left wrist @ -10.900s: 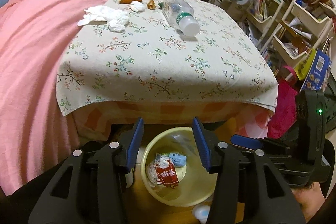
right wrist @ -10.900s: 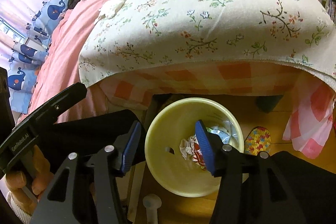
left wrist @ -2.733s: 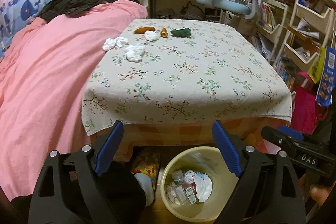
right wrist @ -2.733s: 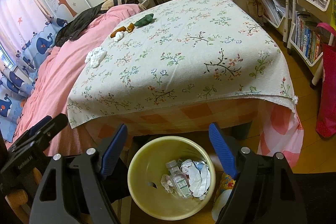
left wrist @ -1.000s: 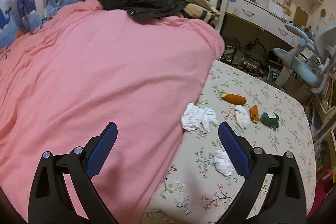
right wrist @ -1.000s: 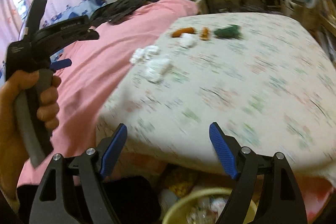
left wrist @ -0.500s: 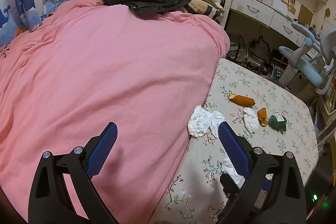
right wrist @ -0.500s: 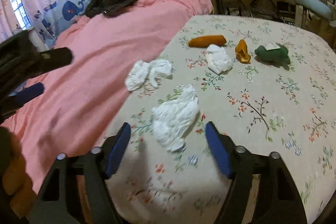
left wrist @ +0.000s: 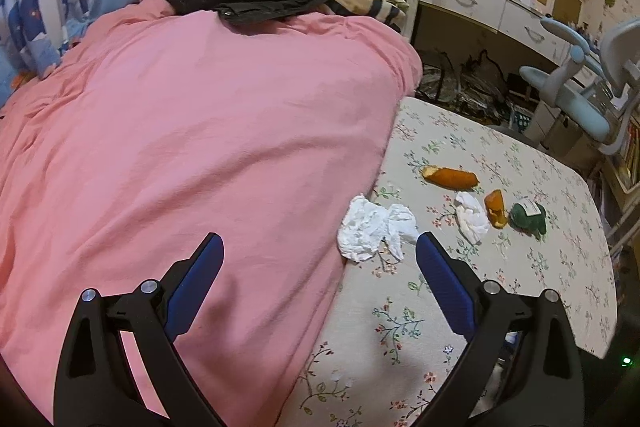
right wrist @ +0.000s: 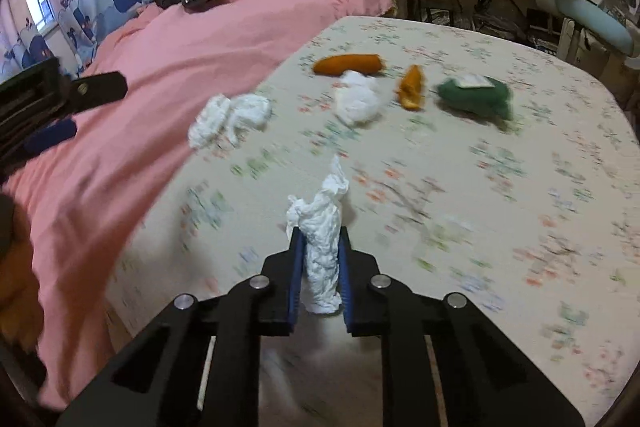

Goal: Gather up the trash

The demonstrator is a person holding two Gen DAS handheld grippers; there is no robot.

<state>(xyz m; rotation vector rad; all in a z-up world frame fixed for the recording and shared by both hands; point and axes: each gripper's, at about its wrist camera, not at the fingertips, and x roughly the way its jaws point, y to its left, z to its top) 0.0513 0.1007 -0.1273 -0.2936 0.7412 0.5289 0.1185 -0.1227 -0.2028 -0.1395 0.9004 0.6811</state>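
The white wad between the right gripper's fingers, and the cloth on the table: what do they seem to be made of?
White wad: likely tissue paper, matte, finely crinkled, squeezed narrow in the right gripper. Tablecloth: probably woven fabric, matte, with a printed floral pattern.

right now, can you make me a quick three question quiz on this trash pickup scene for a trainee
1. True or false: the right tool is shut on a crumpled white tissue.
2. Which item lies between the small white tissue and the green wrapper? A) a bottle B) an orange peel piece C) a spoon
3. Fill in: the left tool is ____, holding nothing.

Key: 1 true; 2 B; 3 open
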